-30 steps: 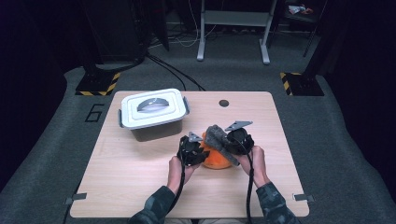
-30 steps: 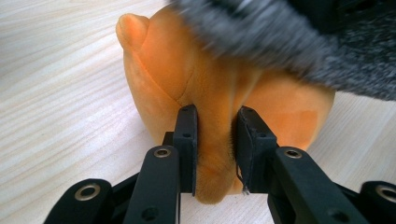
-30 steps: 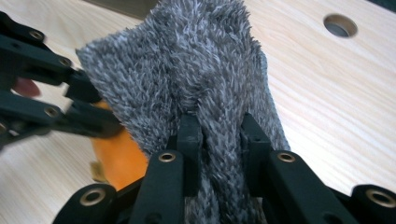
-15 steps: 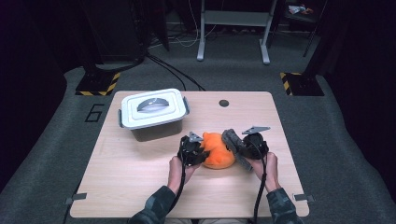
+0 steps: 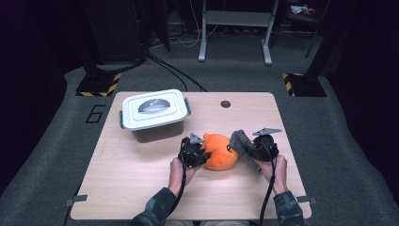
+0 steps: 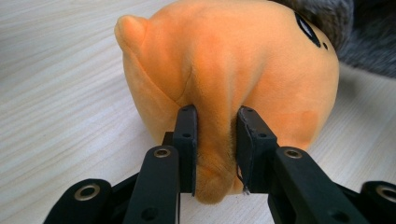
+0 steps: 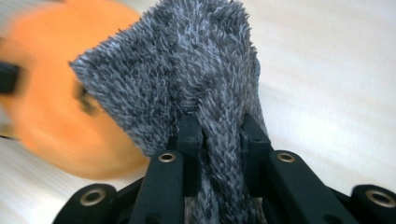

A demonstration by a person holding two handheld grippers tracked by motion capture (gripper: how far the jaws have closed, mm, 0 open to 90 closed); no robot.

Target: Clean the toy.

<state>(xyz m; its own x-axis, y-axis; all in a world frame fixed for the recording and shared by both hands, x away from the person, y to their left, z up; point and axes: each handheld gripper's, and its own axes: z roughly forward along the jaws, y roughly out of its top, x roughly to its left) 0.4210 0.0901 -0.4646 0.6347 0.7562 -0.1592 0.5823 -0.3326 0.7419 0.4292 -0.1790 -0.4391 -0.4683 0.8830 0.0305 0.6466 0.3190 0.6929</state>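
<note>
Best now to keep the left gripper (image 6: 212, 140) pinching its fold of the orange plush toy (image 5: 219, 151), which lies just right of the lidded white box (image 5: 153, 114), while the right gripper (image 7: 217, 142), clamped on the shaggy grey cloth (image 7: 187, 74), draws away gently. Both are soft; the toy is round and velvety.

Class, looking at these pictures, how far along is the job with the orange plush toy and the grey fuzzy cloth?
Done: the grey fuzzy cloth is off the orange plush toy, beside it. In hand: the left claw pinches the toy; the right claw grips the cloth. Left: likely stowing them; the white lidded box is shut.
</note>
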